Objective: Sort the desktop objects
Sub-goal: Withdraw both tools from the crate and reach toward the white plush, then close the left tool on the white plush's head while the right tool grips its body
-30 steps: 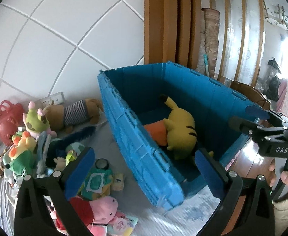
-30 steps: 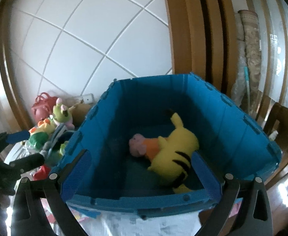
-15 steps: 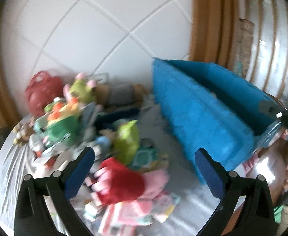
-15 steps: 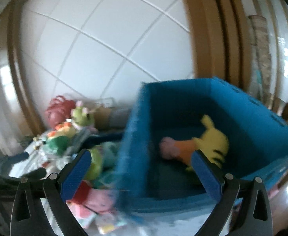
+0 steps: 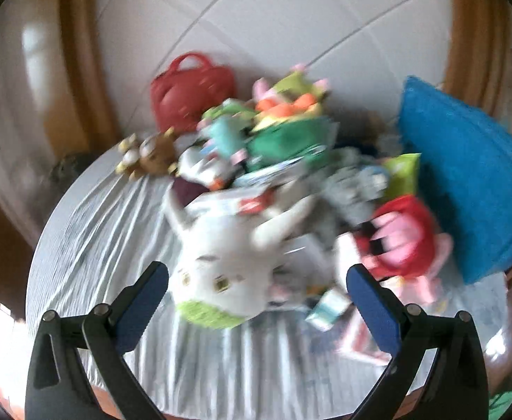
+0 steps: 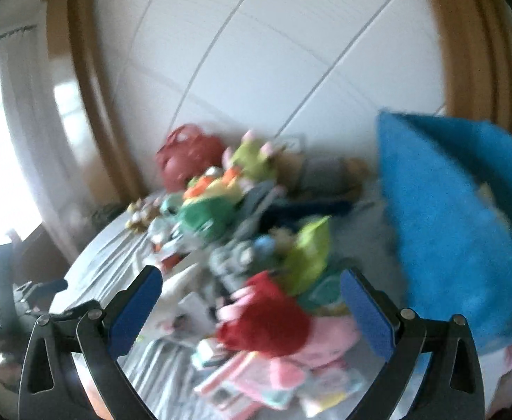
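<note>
Both views are motion-blurred. A heap of soft toys covers the round table (image 5: 91, 245). My left gripper (image 5: 256, 287) is open and empty, hovering just above a white plush with a green collar (image 5: 221, 266). A pink pig plush in a red dress (image 5: 403, 241) lies to its right. My right gripper (image 6: 250, 299) is open and empty above the same pig plush (image 6: 266, 318). The blue crate (image 5: 466, 182) stands at the right in the left wrist view. It also shows in the right wrist view (image 6: 448, 210).
A red handbag (image 5: 193, 91) stands against the white tiled wall behind green and orange plush toys (image 5: 284, 119). Small cards and packets (image 6: 242, 374) lie at the heap's near side. The left gripper's handle (image 6: 18, 301) shows at the left of the right wrist view.
Both grippers have swung left, away from the blue crate and over the toy heap. The crate's inside, with the yellow plush, has left view. Both grippers stay open.
</note>
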`<state>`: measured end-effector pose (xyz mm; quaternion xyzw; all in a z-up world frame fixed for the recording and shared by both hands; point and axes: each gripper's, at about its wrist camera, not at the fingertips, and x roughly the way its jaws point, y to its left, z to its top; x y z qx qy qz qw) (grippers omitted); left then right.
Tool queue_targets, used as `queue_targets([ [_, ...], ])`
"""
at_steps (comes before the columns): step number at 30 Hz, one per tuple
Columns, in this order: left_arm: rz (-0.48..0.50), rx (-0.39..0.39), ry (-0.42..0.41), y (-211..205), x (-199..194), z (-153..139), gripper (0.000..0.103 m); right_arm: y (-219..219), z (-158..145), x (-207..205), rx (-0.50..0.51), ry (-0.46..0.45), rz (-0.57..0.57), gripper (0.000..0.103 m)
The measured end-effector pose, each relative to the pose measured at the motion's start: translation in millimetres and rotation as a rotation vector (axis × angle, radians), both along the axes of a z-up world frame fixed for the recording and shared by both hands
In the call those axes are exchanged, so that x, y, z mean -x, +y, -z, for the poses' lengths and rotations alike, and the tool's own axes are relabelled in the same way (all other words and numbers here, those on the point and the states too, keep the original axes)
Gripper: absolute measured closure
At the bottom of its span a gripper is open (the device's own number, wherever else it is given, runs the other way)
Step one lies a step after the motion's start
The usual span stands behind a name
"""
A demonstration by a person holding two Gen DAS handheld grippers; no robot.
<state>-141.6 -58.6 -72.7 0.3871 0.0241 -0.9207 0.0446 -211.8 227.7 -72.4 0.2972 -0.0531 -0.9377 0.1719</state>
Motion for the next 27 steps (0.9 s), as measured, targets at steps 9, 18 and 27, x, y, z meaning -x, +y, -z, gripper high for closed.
queue_targets([
  [9,-0.149,-0.079,-0.141,-37,6,83,0.0,-94,75,45,-0.01,-0.179,-0.259,0.0],
  [18,-0.237,-0.072,-0.176,-28,44,171,0.0,-128,136,73,-0.061,-0.223,-0.395,0.0],
  [27,-0.397,-0.008,-0.184,-139,48,168,0.0,-181,144,82,-0.095,-0.208,-0.47,0.0],
])
